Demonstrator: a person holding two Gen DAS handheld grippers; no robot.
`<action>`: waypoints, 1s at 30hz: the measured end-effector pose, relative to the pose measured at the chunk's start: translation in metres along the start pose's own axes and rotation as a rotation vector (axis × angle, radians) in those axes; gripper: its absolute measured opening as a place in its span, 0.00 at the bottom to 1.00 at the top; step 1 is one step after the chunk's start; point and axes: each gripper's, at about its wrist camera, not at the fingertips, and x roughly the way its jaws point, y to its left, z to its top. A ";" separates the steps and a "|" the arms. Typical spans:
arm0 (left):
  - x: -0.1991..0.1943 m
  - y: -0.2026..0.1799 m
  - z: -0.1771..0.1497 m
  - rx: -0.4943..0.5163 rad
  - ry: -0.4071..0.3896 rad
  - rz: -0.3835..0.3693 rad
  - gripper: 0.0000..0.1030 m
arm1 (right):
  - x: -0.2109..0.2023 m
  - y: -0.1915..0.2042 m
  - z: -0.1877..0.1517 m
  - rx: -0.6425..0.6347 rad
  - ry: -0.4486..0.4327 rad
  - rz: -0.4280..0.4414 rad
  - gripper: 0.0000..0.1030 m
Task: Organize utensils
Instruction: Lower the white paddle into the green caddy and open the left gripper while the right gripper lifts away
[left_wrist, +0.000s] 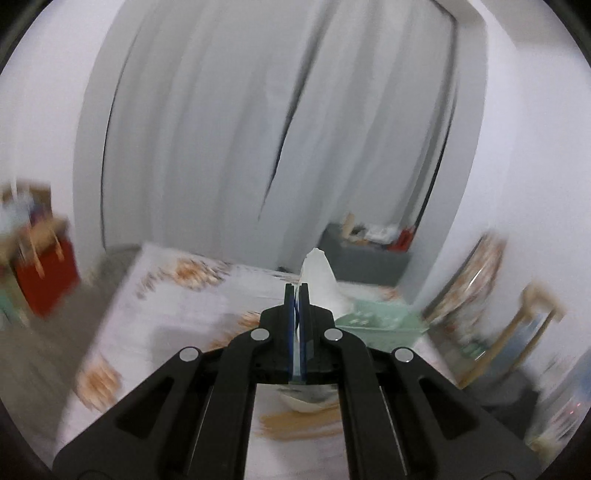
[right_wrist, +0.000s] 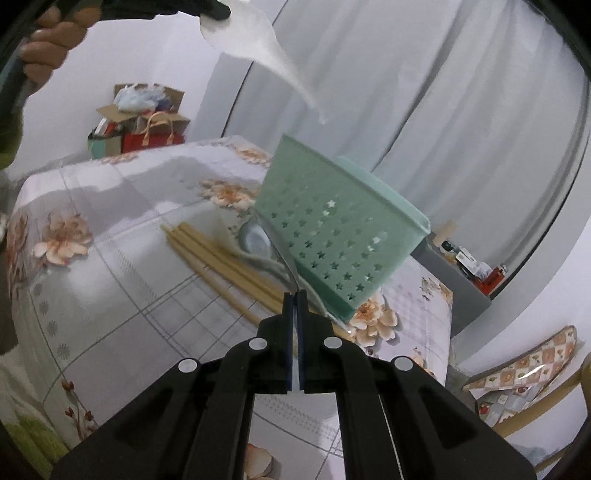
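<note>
Clenched on a metal spoon (right_wrist: 271, 240), the right tool (right_wrist: 294, 295) lifts it beside the tilted green basket (right_wrist: 332, 229). Left tool (left_wrist: 296, 290), high at far left, grips a white plastic spoon (right_wrist: 258, 40). Chopsticks (right_wrist: 218, 258) lie on the tabletop (right_wrist: 110, 258); tip each spoon handle-down into the basket without snagging its rim.
</note>
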 end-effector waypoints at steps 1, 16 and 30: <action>0.008 -0.007 0.004 0.057 0.024 0.027 0.01 | 0.000 -0.002 0.000 0.007 -0.002 -0.001 0.01; 0.113 -0.068 0.014 0.469 0.283 0.133 0.01 | 0.003 -0.018 -0.011 0.087 -0.007 0.006 0.00; 0.130 -0.064 0.020 0.274 0.253 -0.079 0.40 | 0.010 -0.030 -0.023 0.194 0.062 0.094 0.00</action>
